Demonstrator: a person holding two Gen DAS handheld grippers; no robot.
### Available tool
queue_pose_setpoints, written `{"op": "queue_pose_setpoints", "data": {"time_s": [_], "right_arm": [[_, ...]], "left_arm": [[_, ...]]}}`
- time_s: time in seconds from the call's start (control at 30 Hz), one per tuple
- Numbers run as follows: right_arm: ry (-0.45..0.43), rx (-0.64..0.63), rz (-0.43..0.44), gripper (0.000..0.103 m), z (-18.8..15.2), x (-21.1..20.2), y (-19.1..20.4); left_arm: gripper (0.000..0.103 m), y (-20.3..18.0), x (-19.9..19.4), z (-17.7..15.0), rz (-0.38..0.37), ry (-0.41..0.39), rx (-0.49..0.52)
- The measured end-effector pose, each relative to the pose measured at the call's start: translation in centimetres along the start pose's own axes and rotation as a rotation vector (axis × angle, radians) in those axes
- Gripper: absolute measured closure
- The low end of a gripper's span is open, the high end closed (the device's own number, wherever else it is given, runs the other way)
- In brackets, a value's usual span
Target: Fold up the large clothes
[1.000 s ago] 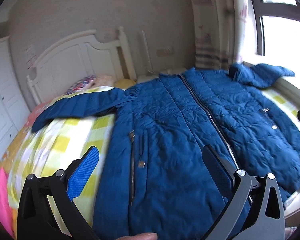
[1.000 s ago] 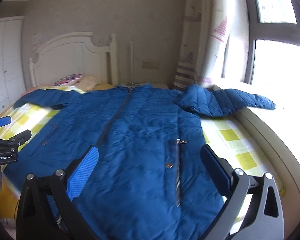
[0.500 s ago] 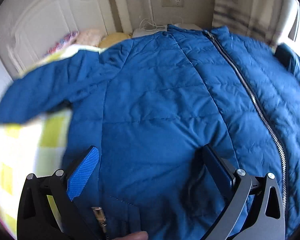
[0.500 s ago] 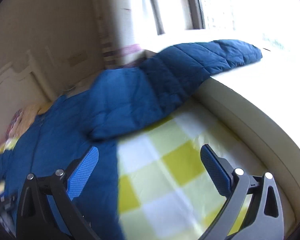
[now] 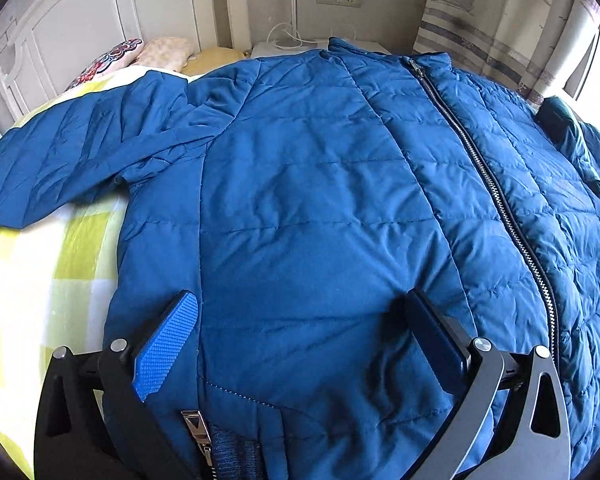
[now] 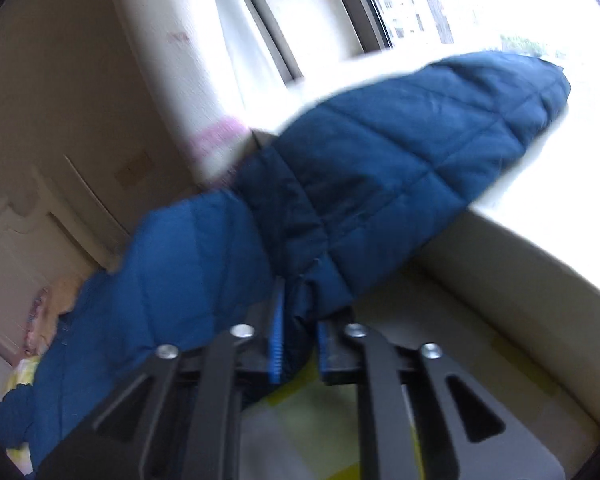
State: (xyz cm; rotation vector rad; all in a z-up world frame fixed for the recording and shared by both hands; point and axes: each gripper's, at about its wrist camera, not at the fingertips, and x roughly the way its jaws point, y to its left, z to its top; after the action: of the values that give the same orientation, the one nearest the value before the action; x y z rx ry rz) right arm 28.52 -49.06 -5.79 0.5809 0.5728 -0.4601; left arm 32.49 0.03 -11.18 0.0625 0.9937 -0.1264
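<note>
Sleeve pinched, jacket flat on bed

My right jaws have just closed on the sleeve (image 6: 400,168); my left jaws gape over the jacket (image 5: 320,200).

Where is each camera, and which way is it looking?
Left wrist: sits on the left gripper, looking down over the jacket on the bed toward the headboard; its open fingers show.
Right wrist: sits on the right gripper, looking along the sleeve toward the window; its fingers are shut on the sleeve, having just closed.
Both see the same blue jacket and checked bed.
</note>
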Motion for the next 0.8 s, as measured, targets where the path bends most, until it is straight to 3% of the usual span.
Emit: {"op": "queue_pose_setpoints", "data": {"time_s": [0.07,0.3,0.37,0.4,0.47,0.5,0.53,0.57,0.63,0.7,0.8], "right_arm": [[-0.062,-0.127,0.009,0.095,-0.5,-2.1,2.7],[-0.032,-0.701,0.281,0.095,-5.9,-8.4,19.1],[0.027,-0.827,0.364,0.095,-8.6,-9.6,23.3],[0.065,-0.885,0.359,0.093,-10.0,-9.5,24.7],[0.154,-0.999,0.311,0.078,-13.0,-8.2,26.9],[0.255,-1.048,0.288,0.069,-14.9,-6.5,27.4],[0.363,-1.059,0.286,0.048,-16.3,-4.9,27.1],[0.457,-1.036,0.286,0.042,-17.5,-3.1,26.2],[0.404,-0.981,0.326,0.039,-17.2,-3.3,24.5],[0.418,-0.921,0.341,0.037,-16.1,-4.7,22.9],[0.377,-0.676,0.430,0.034,-12.7,-9.4,18.5]], "left_arm": [[0.004,-0.1,0.0,0.0,0.004,-0.002,0.000],[0.004,-0.1,-0.2,-0.1,0.009,-0.011,0.000],[0.004,-0.1,-0.2,-0.1,0.008,-0.012,-0.002],[0.004,0.0,-0.2,-0.1,0.007,-0.012,-0.002],[0.004,0.0,-0.2,-0.2,0.005,-0.015,-0.005],[0.004,0.0,-0.3,-0.2,0.003,-0.015,-0.006],[0.004,0.0,-0.3,-0.2,0.002,-0.015,-0.006],[0.004,0.0,-0.3,-0.2,0.000,-0.017,-0.007],[0.004,0.1,-0.4,-0.2,-0.007,-0.020,-0.011],[0.004,0.2,-0.5,-0.2,-0.011,-0.022,-0.013],[0.004,0.2,-0.5,-0.2,-0.013,-0.023,-0.015]]}}
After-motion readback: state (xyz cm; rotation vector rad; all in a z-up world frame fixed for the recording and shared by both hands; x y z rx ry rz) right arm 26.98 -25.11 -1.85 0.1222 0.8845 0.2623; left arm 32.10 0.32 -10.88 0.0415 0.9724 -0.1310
